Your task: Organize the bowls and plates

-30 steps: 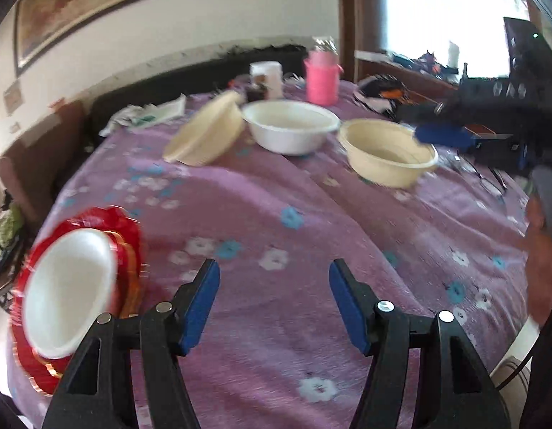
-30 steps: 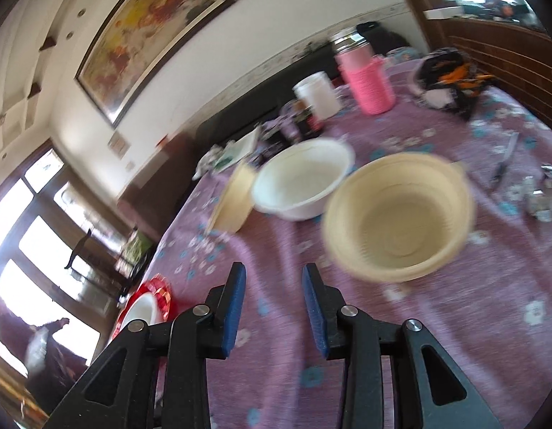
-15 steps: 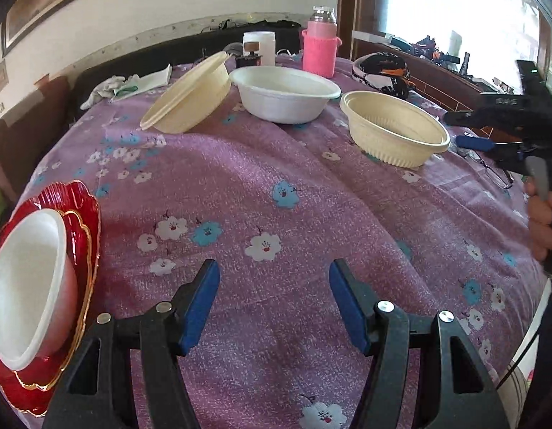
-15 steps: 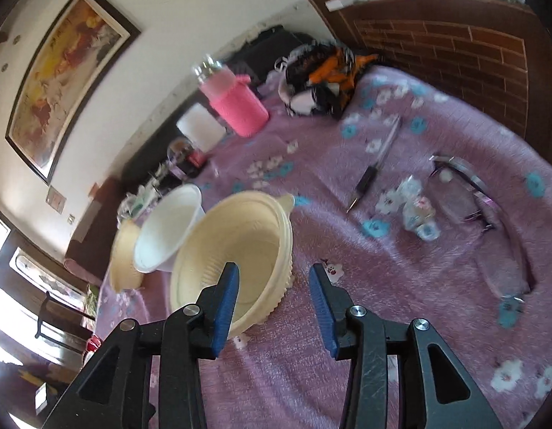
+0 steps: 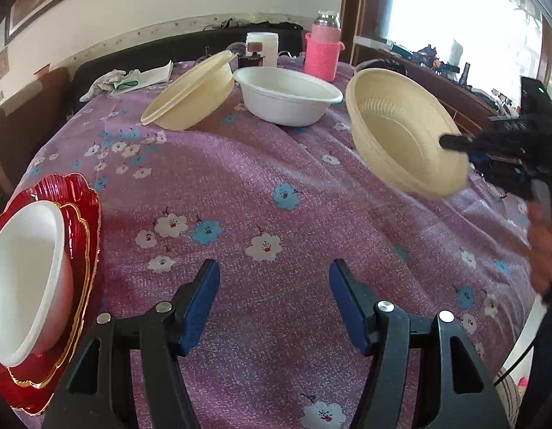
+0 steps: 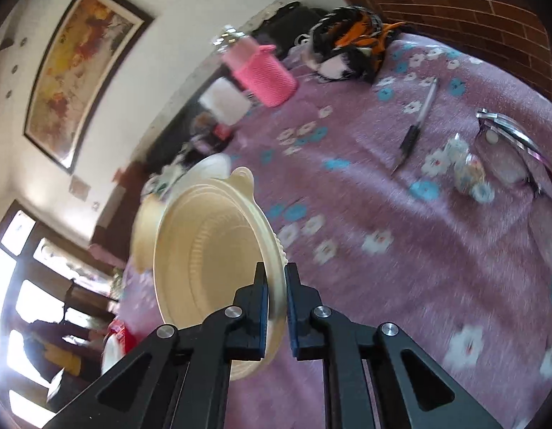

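Note:
My right gripper (image 6: 276,286) is shut on the rim of a cream bowl (image 6: 204,261) and holds it tilted above the purple cloth; the same cream bowl (image 5: 401,136) shows at the right of the left wrist view, lifted. My left gripper (image 5: 272,296) is open and empty above the cloth near the front. A white bowl (image 5: 22,279) sits on stacked red plates (image 5: 82,214) at the left. A second cream bowl (image 5: 193,93) leans against a white bowl (image 5: 286,96) at the back.
A pink bottle (image 5: 322,53) and a white jar (image 5: 261,46) stand at the back of the table. A pen (image 6: 415,128), glasses (image 6: 512,153) and a black-orange bundle (image 6: 351,46) lie on the right side. The table is covered by a purple flowered cloth (image 5: 276,186).
My right gripper has closed on the rim of the cream bowl and lifted it off the cloth, tilting it. My left gripper stays open and has hardly moved.

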`<state>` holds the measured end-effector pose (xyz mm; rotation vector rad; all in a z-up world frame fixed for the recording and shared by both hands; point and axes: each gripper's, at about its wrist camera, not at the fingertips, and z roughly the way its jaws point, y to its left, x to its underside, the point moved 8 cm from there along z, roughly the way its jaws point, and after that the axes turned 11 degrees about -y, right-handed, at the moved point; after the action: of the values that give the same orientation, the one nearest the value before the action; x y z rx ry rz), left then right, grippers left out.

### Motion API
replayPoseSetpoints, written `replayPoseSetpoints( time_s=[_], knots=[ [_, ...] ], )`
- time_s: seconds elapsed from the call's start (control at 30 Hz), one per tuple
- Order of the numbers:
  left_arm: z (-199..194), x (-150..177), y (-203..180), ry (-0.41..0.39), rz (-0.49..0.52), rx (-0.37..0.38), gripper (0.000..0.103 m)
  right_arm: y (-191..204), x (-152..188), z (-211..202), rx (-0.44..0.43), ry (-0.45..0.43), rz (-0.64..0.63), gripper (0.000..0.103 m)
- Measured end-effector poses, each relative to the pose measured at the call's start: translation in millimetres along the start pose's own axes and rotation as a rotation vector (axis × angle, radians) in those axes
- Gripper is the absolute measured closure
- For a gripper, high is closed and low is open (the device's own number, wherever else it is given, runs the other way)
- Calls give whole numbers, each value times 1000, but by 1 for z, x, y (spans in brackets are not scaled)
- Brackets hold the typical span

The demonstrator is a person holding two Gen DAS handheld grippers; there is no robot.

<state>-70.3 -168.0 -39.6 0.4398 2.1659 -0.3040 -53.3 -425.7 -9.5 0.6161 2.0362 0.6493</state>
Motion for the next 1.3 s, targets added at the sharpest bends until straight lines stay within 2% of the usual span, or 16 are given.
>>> replayPoseSetpoints(
  time_s=[0.1,0.23,0.4,0.53,0.63,0.7,0.77,0.87,1.03,1.3],
  knots=[
    [-7,-1,4,-30,-22,0,40,12,19,-12,-38,26,10,93],
    [-14,1,10,-24,-76,27,40,12,47,-20,-32,48,68,93],
    [-23,-2,15,-41,-84,15,40,-2,65,-12,17,45,145,90],
    [-28,-2,17,-49,-90,14,40,0,67,-17,50,26,132,89],
    [-29,-2,18,-47,-98,25,40,10,72,-21,44,34,92,78],
    [-30,-2,17,-47,-97,29,40,18,79,-24,16,51,66,65],
    [-31,-2,17,-48,-96,34,40,30,90,-23,-18,99,15,59],
    [-34,-4,18,-55,-100,38,39,36,103,-27,-46,144,-20,58],
    [-33,-12,14,-49,-119,73,39,26,92,-43,-12,98,-59,58],
    [-13,-31,-2,16,-199,166,39,2,54,-51,42,-3,-66,58]
  ],
)
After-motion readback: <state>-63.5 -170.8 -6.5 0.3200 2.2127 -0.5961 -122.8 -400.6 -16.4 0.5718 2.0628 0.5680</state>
